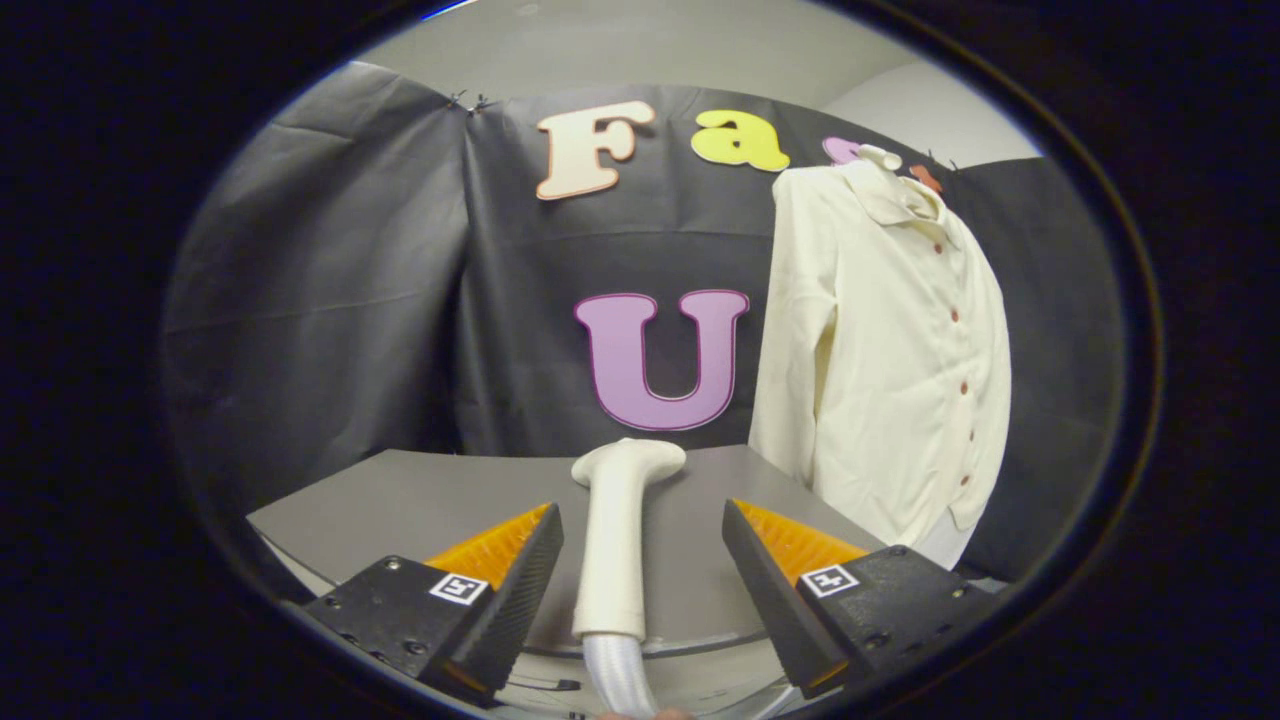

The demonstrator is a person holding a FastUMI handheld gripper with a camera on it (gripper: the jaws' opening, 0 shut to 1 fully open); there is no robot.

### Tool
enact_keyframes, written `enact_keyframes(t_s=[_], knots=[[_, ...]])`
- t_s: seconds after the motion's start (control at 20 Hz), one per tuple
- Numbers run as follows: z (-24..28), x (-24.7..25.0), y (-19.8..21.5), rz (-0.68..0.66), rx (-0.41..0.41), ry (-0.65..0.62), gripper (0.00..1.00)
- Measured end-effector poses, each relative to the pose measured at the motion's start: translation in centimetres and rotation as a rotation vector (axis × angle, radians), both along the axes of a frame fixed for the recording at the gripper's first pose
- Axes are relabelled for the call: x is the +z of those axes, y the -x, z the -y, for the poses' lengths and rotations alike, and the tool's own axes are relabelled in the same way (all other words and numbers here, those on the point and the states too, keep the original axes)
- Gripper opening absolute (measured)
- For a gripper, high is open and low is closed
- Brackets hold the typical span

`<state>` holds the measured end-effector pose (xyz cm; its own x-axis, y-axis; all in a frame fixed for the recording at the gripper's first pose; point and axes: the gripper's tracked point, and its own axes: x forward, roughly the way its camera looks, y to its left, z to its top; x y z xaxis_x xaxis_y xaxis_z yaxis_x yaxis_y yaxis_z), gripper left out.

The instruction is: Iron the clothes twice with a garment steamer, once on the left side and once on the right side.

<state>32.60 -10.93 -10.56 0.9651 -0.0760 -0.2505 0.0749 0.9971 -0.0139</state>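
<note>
A white garment steamer (615,530) lies on the grey table (420,500), its head pointing away from me and its ribbed hose (620,675) trailing off the near edge. My gripper (640,525) is open, with one finger on each side of the steamer's handle and a gap on both sides. A cream long-sleeved shirt (890,350) with dark red buttons hangs upright on a stand beyond the right finger, at the table's far right corner.
The booth's black cloth wall (330,300) closes off the back and left, right behind the table. A thin dark cable (545,685) lies below the table's near edge, beside the hose.
</note>
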Motion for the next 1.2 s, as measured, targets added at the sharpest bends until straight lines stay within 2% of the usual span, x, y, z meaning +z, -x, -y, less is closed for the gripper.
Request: enact_keyframes(t_s=[0.15,0.3,0.5,0.65,1.05,1.2], knots=[[0.4,-1.8,-1.4,-0.058,-0.015,-0.012,0.98],[-0.1,-3.5,-2.0,-0.143,0.0,-0.015,0.92],[-1.2,-4.9,-2.3,-0.197,0.033,0.04,0.72],[-1.6,-4.8,-2.5,-0.147,0.026,0.058,0.49],[-3.3,-3.5,-2.2,-0.037,0.194,0.02,0.43],[-1.7,-2.6,-1.4,0.024,0.199,-0.023,0.42]])
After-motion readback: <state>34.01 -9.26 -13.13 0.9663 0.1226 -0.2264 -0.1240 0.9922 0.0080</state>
